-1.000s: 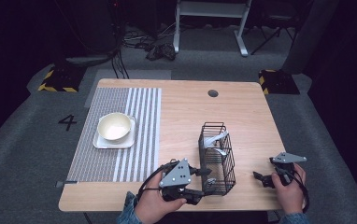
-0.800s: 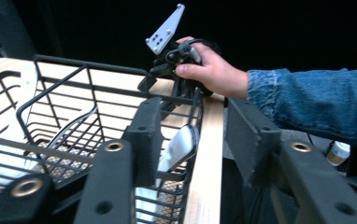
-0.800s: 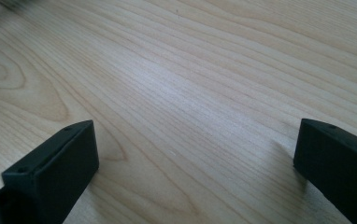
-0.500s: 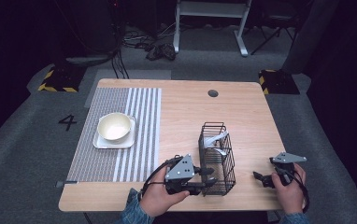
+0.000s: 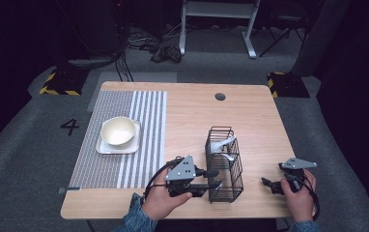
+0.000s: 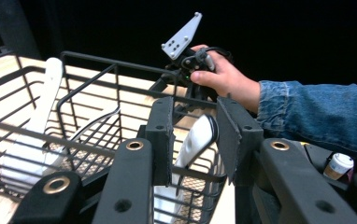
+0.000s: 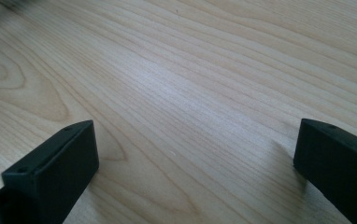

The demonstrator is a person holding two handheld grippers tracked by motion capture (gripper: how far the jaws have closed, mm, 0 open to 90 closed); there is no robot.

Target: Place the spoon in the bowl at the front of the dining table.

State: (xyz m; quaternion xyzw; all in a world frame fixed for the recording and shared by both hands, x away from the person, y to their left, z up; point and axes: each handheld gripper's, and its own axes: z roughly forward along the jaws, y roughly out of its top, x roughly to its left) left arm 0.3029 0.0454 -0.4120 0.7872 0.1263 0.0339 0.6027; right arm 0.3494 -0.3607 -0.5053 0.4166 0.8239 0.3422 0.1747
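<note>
The black wire basket (image 5: 225, 164) stands near the table's (image 5: 250, 116) front edge with white utensils (image 6: 32, 135) inside. The left gripper (image 5: 211, 178) has just been narrowing on the basket's near wall, rim wire and a white handle (image 6: 196, 140) between its jaws. Well right of it, the right gripper (image 5: 269, 185) gapes wide over bare wood

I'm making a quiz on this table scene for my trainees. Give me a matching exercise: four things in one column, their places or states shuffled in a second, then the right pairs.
Things:
1. cream bowl
2. wire basket
3. left gripper
4. right gripper

Places or states:
A. jaws wide apart over bare wood, nothing between them
B. on a white plate on the striped mat
C. jaws at the basket's near wall, a white utensil between them
D. black, on the bare wood, holding white utensils

Pairs: 1-B, 2-D, 3-C, 4-A
</note>
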